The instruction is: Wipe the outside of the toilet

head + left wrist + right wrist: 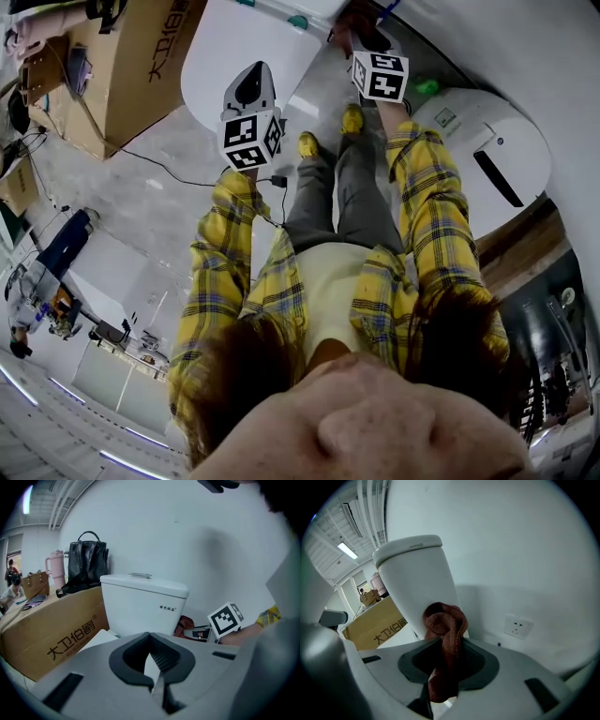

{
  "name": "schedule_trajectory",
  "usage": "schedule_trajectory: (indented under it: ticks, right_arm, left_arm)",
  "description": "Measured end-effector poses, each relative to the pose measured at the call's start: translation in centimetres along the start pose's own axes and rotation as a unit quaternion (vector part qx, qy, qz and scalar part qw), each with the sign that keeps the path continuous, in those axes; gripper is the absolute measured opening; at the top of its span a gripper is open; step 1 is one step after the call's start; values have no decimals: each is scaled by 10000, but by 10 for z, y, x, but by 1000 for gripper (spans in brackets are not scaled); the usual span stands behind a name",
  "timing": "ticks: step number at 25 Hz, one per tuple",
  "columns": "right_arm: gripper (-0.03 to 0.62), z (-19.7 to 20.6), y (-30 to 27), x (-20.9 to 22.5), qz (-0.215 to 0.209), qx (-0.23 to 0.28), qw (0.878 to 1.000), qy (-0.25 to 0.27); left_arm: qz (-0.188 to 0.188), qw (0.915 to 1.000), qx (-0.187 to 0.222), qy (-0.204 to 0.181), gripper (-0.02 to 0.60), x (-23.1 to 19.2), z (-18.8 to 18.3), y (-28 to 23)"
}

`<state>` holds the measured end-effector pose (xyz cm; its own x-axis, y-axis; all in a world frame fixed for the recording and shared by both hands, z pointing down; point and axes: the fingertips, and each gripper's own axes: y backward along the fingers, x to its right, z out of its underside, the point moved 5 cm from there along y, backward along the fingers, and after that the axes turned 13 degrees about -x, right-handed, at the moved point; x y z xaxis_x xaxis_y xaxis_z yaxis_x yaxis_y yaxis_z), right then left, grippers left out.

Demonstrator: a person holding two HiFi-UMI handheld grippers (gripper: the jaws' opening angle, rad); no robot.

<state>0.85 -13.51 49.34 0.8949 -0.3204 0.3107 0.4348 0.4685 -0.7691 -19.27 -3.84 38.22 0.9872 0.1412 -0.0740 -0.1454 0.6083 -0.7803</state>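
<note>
Holding a rust-brown cloth [443, 630] pinched in the right gripper [445, 654], I note the toilet tank [417, 578] rising at 11 o'clock; contact cannot be confirmed. The left gripper [151, 662] has its jaws pressed together on nothing, with the tank at 12 o'clock. Risk: the cloth is bunched, so the hard jaws could scrape porcelain. A wall socket [518, 626] sits at 3 o'clock; a damp cloth straying there is a hazard.

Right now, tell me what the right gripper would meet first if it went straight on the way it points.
Probably the toilet tank: the right gripper, shut on the brown cloth, points at its side, and the cloth bunch would touch first. Depth is hard to judge.
</note>
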Motion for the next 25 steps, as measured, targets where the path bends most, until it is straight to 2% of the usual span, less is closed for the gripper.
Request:
schedule_trajectory:
  ticks: [10, 25]
  right_arm:
    - [123, 21, -22, -1, -36, -340, 9994, 21]
    - [123, 52, -46, -2, -151, -916, 9956, 107]
  left_arm:
    - [-73, 9998, -186, 95, 2, -12, 13, -15]
    - [9, 9994, -318, 113, 2, -10, 25, -32]
